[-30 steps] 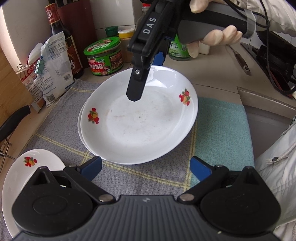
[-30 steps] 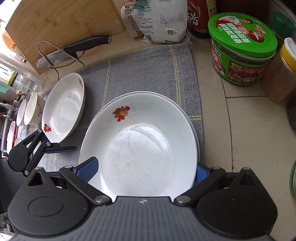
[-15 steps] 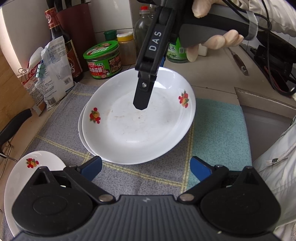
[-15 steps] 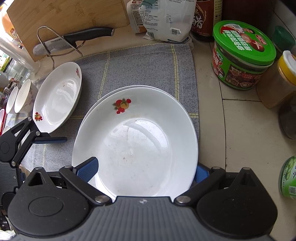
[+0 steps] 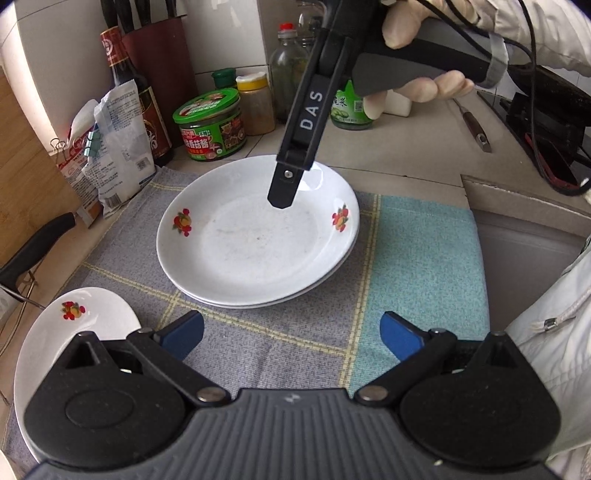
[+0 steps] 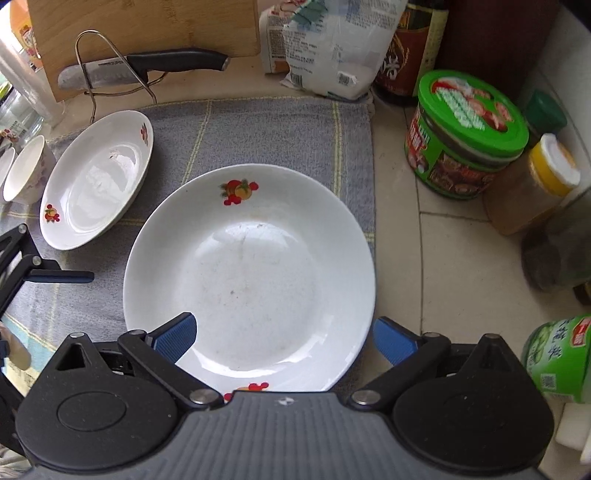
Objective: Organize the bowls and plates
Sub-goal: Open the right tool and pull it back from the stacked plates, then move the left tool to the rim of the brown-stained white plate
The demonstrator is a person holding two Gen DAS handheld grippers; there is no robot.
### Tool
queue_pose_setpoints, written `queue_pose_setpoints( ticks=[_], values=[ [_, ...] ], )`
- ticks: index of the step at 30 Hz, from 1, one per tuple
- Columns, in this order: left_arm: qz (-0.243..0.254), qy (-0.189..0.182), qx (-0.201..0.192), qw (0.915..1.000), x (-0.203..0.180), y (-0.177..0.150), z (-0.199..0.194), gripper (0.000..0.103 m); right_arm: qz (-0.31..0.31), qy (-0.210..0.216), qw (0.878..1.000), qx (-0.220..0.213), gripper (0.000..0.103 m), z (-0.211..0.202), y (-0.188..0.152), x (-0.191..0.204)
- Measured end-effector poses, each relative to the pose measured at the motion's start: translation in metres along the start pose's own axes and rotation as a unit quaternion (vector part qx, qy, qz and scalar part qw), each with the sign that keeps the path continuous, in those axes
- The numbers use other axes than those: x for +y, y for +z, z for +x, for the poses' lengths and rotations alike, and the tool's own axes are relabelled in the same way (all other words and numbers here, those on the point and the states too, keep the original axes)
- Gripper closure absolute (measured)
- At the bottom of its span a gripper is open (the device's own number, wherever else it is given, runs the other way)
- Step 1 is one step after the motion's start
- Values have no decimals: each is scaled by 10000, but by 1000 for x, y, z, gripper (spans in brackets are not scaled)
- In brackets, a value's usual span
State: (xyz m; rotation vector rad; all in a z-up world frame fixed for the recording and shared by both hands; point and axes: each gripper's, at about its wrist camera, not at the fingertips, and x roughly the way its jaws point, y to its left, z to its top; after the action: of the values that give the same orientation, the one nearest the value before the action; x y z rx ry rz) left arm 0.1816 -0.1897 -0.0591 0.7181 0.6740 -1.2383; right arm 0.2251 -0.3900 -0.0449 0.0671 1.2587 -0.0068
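Two white plates with fruit prints lie nested as a stack [image 5: 258, 240] [image 6: 251, 273] on the grey cloth [image 5: 122, 243]. My right gripper [image 6: 284, 338] [image 5: 286, 188] hovers open just above the stack's far rim, one finger over the plate and the other outside it, holding nothing. My left gripper [image 5: 291, 334] is open and empty, low over the cloth in front of the stack, and its finger [image 6: 59, 276] shows in the right wrist view. A third plate [image 5: 74, 325] [image 6: 96, 181] lies apart on the cloth. Small white bowls [image 6: 26, 170] stand beyond it.
A green-lidded jar [image 6: 465, 140], bottles [image 5: 133, 96] and a bag [image 6: 325, 48] line the wall. A knife on a wire rack [image 6: 147, 66] and a cutting board [image 6: 140, 22] stand behind the cloth. The sink [image 5: 535, 266] borders the teal cloth [image 5: 424, 258]. A gloved hand [image 5: 417, 85] holds the right gripper.
The top plate, tilted and off-centre on the lower one before, now lies squarely nested on it. My right gripper has lifted off it. The left gripper drew back slightly.
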Motion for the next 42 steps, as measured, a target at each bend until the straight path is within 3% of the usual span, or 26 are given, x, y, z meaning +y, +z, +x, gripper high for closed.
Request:
queue_pose_setpoints(
  ticks=[6,11,16,22,30,37,42],
  values=[
    [-258,412,-164,9987,-3,-6,-18,2,-612,-412,9934,-874,0,-25,-16,29],
    [-730,918,-302,9926,1,-18,-41,2,-644,-543,9880,-1294,0,-37,-26,49],
    [-1368,1607,-342,9769,11,-41,-70,1,-610,-317,9859,-1526,0,-42,-36,80],
    [-1998,2399,-425,9491,24,-72,-105,1,-696,-114,9810,-1808,0,-36,-50,128],
    [-2589,2705,-369,9265,34,-97,-130,1,-1139,349,9775,-1739,0,-20,-50,178],
    [-3134,3069,-92,8986,43,-99,-137,1,-1690,720,9701,-1585,0,16,-40,203],
    [-3166,3233,-92,8917,48,-96,-145,1,-1803,726,9699,-1467,0,38,-30,214]
  ],
)
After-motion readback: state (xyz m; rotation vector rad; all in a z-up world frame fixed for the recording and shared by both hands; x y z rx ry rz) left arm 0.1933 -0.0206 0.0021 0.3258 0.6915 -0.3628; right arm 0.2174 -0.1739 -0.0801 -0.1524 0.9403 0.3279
